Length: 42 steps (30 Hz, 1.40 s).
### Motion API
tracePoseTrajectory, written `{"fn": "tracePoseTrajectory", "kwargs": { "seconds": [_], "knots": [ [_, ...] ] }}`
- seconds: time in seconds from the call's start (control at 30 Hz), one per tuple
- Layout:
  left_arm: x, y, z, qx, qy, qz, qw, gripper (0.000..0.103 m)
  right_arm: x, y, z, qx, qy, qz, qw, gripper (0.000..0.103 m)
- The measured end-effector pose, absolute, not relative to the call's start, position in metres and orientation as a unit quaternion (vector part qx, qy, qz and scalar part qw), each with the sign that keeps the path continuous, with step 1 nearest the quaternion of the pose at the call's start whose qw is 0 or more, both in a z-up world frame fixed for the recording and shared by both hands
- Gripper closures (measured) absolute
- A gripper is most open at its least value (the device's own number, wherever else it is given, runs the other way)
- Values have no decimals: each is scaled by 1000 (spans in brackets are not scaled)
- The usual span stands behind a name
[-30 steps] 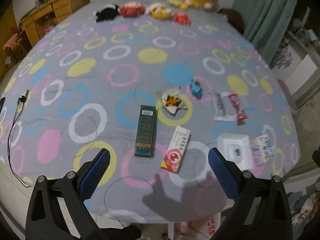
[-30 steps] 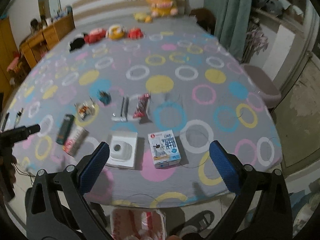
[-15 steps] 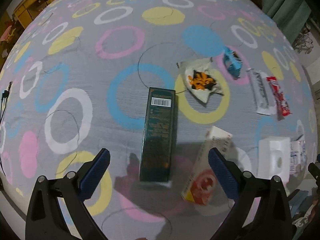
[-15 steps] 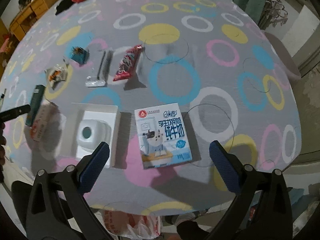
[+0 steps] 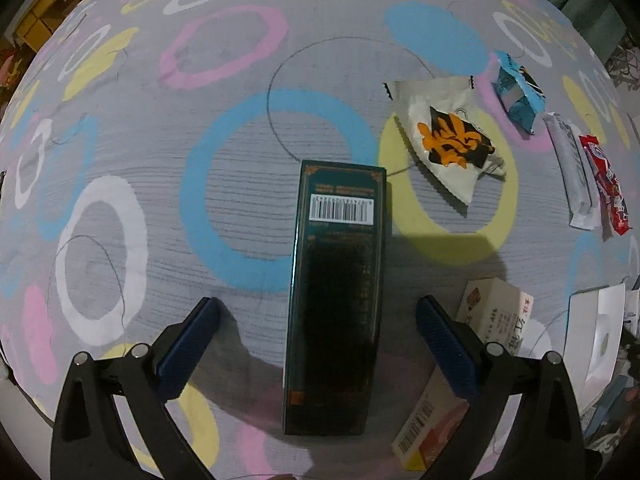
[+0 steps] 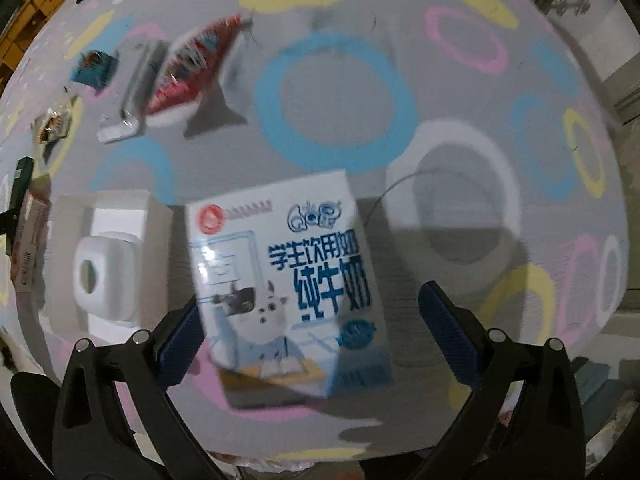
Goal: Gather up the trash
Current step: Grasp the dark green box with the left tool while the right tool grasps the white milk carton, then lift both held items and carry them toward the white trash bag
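A long dark green box (image 5: pixel 334 288) with a barcode label lies flat on the ring-patterned bedspread (image 5: pixel 240 208). My left gripper (image 5: pixel 318 312) is open, with its blue pads on either side of the box's near half, not touching it. A white and blue milk carton (image 6: pixel 288 276) lies flat in the right wrist view. My right gripper (image 6: pixel 308 300) is open and straddles the carton. The carton's left edge overlaps the left pad (image 6: pixel 180 340).
A red and white box (image 5: pixel 460 392) lies right of the green box. Snack wrappers (image 5: pixel 448 140), a blue packet (image 5: pixel 518 98) and red (image 5: pixel 606 188) and silver (image 5: pixel 572 172) wrappers lie beyond. A white foam tray (image 6: pixel 108 256) sits left of the carton. The bed's near edge is close below both grippers.
Both grippers have moved forward and down toward the bed. The green box now sits between the left pads and the milk carton between the right pads. Both stay open.
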State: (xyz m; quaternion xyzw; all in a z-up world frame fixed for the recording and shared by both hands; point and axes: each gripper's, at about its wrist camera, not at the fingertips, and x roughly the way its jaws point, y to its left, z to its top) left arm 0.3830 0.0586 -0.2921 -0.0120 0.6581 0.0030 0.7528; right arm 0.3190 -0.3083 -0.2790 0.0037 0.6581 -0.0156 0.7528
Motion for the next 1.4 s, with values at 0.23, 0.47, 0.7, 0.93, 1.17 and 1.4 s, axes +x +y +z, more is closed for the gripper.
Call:
{"fn": "tracePoseTrajectory", "kwargs": {
  "seconds": [0.23, 0.47, 0.7, 0.93, 1.17, 1.4],
  "knots": [
    [390, 63, -299, -11, 657, 4, 753, 6, 323, -313, -291, 18, 666, -13, 745, 5],
    [384, 59, -297, -15, 654, 11, 756, 21, 322, -309, -294, 15, 654, -20, 756, 19],
    [376, 65, -281, -36, 644, 13, 764, 68, 315, -311, -284, 30, 637, -24, 770, 41],
    [357, 68, -268, -40, 630, 14, 776, 68, 298, -321, -261, 40, 616, -26, 786, 41],
    [335, 64, -234, -38, 602, 10, 798, 68, 291, -319, -232, 52, 588, -22, 807, 41],
    [300, 40, -208, -25, 576, 6, 817, 68, 272, -317, -220, 47, 573, -17, 818, 41]
  ]
}}
